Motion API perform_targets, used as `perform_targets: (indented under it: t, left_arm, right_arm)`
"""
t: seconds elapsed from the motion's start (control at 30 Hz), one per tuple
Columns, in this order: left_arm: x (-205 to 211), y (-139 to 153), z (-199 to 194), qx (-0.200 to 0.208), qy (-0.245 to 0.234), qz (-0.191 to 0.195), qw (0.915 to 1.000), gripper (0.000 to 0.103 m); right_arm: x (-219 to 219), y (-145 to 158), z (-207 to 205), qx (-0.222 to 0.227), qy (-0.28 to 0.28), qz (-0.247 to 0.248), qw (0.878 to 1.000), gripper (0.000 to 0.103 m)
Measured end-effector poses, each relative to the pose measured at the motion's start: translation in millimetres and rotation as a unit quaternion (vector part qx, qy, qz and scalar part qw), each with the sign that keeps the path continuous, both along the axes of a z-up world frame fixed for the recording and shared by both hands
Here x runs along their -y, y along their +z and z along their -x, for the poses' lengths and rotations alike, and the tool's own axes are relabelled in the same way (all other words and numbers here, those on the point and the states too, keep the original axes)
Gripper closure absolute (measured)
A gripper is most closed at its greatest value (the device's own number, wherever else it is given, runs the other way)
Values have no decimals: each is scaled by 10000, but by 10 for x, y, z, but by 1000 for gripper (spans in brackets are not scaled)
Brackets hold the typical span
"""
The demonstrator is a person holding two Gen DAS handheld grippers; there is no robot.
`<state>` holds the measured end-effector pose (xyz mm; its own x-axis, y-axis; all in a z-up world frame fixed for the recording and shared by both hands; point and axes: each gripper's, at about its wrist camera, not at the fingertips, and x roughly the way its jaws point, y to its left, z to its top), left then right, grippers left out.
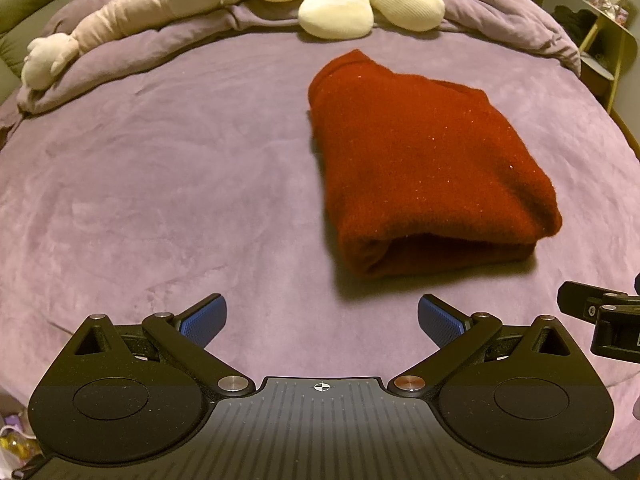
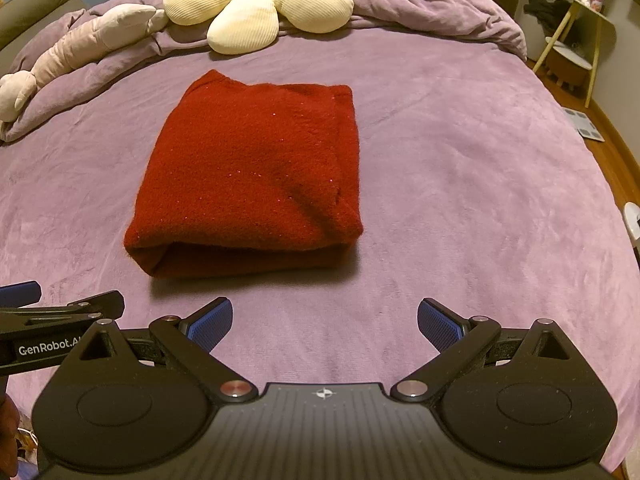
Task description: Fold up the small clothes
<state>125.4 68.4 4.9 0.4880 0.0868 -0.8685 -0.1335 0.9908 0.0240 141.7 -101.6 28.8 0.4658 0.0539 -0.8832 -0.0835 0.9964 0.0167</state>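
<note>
A red knit garment (image 1: 420, 160) lies folded into a thick rectangle on the purple bed cover (image 1: 160, 200). It also shows in the right wrist view (image 2: 252, 184), ahead and a little left. My left gripper (image 1: 322, 320) is open and empty, hovering near the bed's front edge, short of the garment's front fold. My right gripper (image 2: 325, 322) is open and empty too, just in front of the garment. The right gripper's body shows at the right edge of the left wrist view (image 1: 600, 320). The left gripper shows at the left edge of the right wrist view (image 2: 60, 320).
A cream flower-shaped pillow (image 2: 260, 4) and a long pale plush toy (image 1: 132, 20) lie at the head of the bed on a bunched purple duvet (image 2: 440, 8). A yellow-legged side table (image 2: 576, 40) stands on the wooden floor to the right.
</note>
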Motion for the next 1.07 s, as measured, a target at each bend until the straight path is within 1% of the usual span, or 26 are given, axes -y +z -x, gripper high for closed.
perform_targets:
  t: [0.7, 0.93, 1.07]
  left_arm:
    - [14, -21, 6, -17, -47, 21, 10000, 0]
    - [31, -18, 11, 7, -137, -3, 9999, 0]
    - [35, -15, 12, -6, -179, 46, 9998, 0]
  right_arm:
    - [-5, 0, -10, -4, 31, 25, 10000, 4]
    - [-1, 2, -9, 11, 27, 24, 10000, 4]
    - [0, 8, -8, 20, 30, 17, 10000, 4]
